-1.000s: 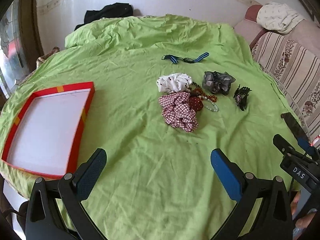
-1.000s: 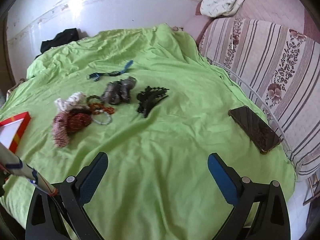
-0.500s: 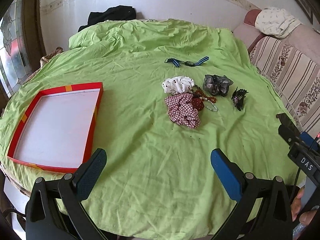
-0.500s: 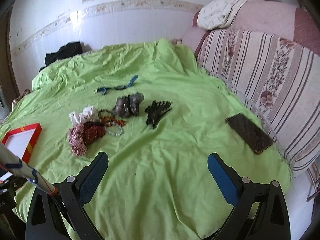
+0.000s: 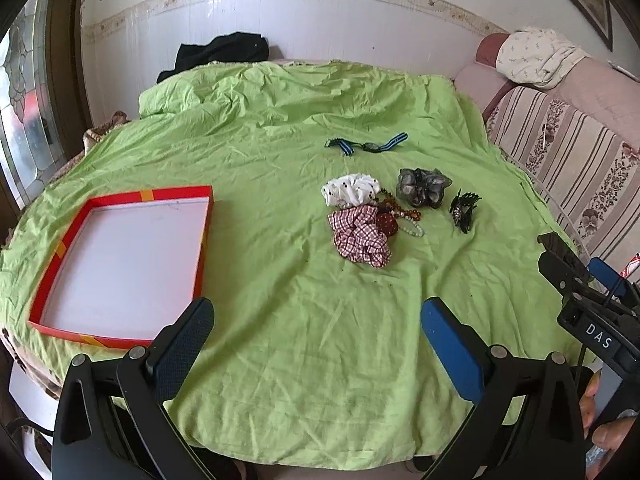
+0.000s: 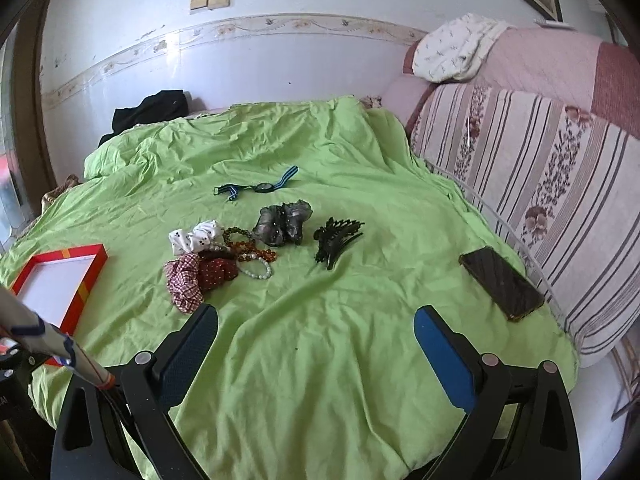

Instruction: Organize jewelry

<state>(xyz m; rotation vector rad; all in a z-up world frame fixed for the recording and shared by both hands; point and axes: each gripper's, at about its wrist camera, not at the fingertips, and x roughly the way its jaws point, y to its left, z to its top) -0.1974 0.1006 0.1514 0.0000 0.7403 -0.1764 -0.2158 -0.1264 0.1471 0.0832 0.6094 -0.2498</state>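
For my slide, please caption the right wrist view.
Open right gripper faces hair accessories, beaded bracelets, a watch on green sheet.

A home living room: a striped floral sofa [image 6: 540, 168] at right, a green cloth [image 6: 320, 320] over the table, a tiled wall [image 5: 300, 20] behind.

The box [image 5: 120, 264] lies at the left of the frame on the sheet [image 5: 280, 320]. The hair ties [image 5: 360, 216] sit in the middle, the phone [image 6: 502, 282] at the right.
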